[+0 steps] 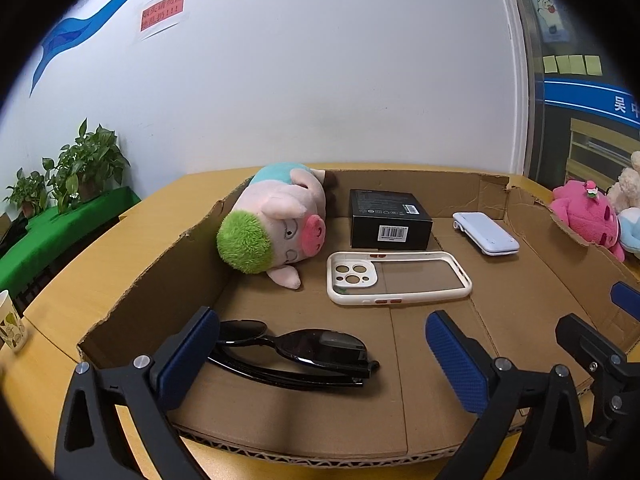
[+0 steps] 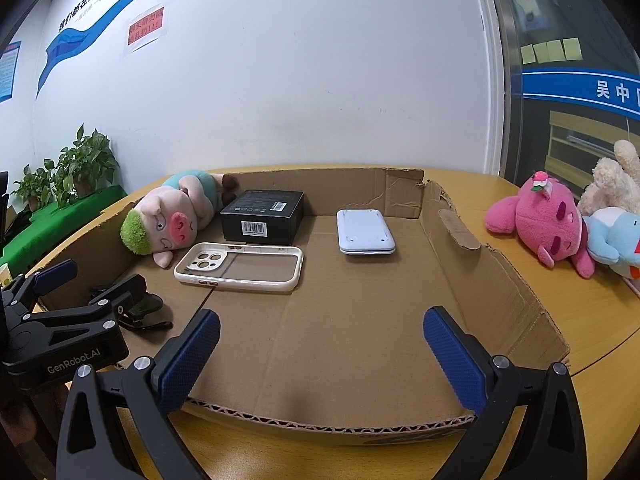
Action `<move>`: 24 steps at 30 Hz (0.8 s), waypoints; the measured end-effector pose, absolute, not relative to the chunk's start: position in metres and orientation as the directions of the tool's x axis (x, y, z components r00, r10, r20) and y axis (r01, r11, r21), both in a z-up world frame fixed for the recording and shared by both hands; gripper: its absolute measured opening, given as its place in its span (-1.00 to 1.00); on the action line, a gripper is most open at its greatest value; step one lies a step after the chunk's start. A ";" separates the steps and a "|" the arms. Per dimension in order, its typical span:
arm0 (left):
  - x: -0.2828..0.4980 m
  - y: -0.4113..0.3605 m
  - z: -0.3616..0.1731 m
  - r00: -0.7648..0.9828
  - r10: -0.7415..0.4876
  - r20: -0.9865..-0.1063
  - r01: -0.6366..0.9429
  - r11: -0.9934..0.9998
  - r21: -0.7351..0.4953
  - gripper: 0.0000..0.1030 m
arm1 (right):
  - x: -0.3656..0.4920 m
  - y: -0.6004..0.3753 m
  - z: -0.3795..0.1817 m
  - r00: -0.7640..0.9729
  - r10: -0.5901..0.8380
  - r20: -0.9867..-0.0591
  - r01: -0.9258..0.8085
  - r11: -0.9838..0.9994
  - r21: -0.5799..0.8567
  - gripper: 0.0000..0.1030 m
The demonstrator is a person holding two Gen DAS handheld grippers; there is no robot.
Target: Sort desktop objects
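Note:
A shallow cardboard tray holds a pig plush with green hair, a black box, a white phone case, a pale blue power bank and black sunglasses. My left gripper is open, its jaws astride the sunglasses at the tray's near left; it also shows in the right wrist view. My right gripper is open and empty over the tray's near edge; it also shows in the left wrist view.
The tray sits on a yellow wooden table. A pink plush, a cream plush and a blue plush lie on the table right of the tray. A paper cup stands at the left. Potted plants stand behind.

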State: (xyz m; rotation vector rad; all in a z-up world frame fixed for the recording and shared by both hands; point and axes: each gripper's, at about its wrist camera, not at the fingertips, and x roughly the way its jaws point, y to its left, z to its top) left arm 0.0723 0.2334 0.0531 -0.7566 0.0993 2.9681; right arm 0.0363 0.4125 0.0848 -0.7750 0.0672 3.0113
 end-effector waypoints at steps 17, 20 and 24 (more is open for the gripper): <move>0.071 0.232 0.053 -0.875 0.056 -0.482 -0.087 -0.995 0.043 1.00 | 0.036 0.412 0.085 -0.875 0.020 -0.483 -0.042 -0.999 0.034 1.00; 0.071 0.232 0.053 -0.875 0.055 -0.481 -0.086 -0.995 0.043 1.00 | 0.036 0.412 0.084 -0.875 0.020 -0.483 -0.042 -0.999 0.034 1.00; 0.071 0.232 0.053 -0.875 0.055 -0.481 -0.086 -0.995 0.043 1.00 | 0.036 0.412 0.084 -0.875 0.020 -0.483 -0.041 -0.999 0.034 1.00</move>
